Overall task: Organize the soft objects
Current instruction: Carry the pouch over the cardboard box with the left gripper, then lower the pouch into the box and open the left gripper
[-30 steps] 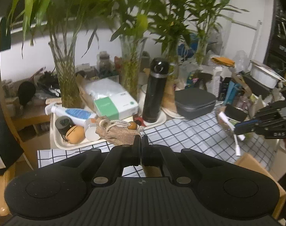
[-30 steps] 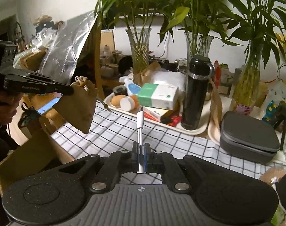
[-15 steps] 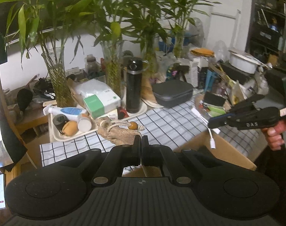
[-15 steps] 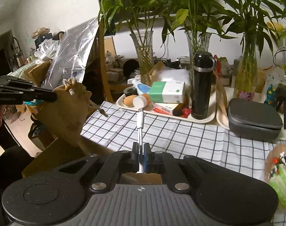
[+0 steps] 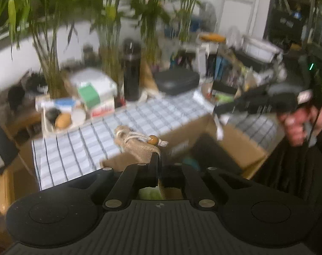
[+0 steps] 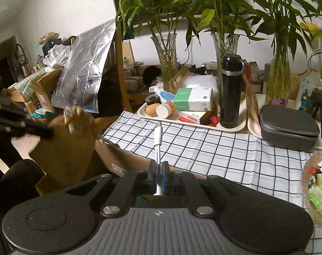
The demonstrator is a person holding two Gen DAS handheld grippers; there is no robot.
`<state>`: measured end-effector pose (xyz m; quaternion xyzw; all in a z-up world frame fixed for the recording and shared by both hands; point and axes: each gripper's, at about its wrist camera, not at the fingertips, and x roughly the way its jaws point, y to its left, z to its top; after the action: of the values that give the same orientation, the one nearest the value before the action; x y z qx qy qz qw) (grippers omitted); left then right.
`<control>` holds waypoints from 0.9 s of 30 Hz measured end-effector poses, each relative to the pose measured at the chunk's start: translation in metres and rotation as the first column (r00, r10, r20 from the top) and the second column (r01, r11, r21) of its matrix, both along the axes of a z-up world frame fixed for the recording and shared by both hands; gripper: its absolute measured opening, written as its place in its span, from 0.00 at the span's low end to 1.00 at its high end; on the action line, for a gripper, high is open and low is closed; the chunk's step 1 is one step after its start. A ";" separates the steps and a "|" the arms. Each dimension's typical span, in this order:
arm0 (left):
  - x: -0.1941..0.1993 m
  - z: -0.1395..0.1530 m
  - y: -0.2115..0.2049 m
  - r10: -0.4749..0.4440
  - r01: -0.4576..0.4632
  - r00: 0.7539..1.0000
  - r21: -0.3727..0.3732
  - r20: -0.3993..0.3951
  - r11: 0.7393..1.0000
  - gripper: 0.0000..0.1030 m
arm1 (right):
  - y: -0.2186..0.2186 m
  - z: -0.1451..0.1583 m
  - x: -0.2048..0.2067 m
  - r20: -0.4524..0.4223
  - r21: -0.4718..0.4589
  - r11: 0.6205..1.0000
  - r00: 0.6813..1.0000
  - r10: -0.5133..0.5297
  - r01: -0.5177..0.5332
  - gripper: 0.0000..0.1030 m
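Here the left gripper (image 5: 156, 158) pinches a tan burlap drawstring pouch (image 5: 137, 144), blurred; only the right view shows the right gripper (image 6: 159, 166) clamping a white cable adapter (image 6: 157, 137).

A tan burlap drawstring pouch (image 5: 137, 143) sits at the centre of the left wrist view, blurred, its gathered neck tied with pale cord carrying a brown wooden bead (image 5: 153, 139). It is held in the air. In the right wrist view it hangs at the left. A white cable adapter (image 6: 158, 140) stands near upright at that view's centre, plug end up.
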<state>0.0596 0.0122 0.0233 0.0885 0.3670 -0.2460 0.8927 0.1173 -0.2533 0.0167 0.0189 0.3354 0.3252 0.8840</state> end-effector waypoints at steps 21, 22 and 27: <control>-0.038 -0.021 0.010 0.210 -0.208 0.976 -0.050 0.054 0.977 0.54 | -0.002 -0.001 -0.008 -0.017 0.024 1.000 1.000 -0.005 0.006 0.07; -0.039 -0.020 0.012 0.218 -0.215 0.975 -0.062 0.052 0.975 0.54 | -0.002 -0.001 -0.008 -0.018 0.028 1.000 1.000 -0.005 0.006 0.07; -0.037 -0.022 0.015 0.241 -0.237 0.970 -0.080 0.043 0.968 0.54 | -0.005 0.001 -0.011 -0.024 0.055 0.998 1.000 -0.008 0.010 0.07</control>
<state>0.0222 0.0271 0.0016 0.0166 0.3423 -0.1476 0.9278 0.1067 -0.2584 0.0174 0.0490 0.3368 0.3301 0.8805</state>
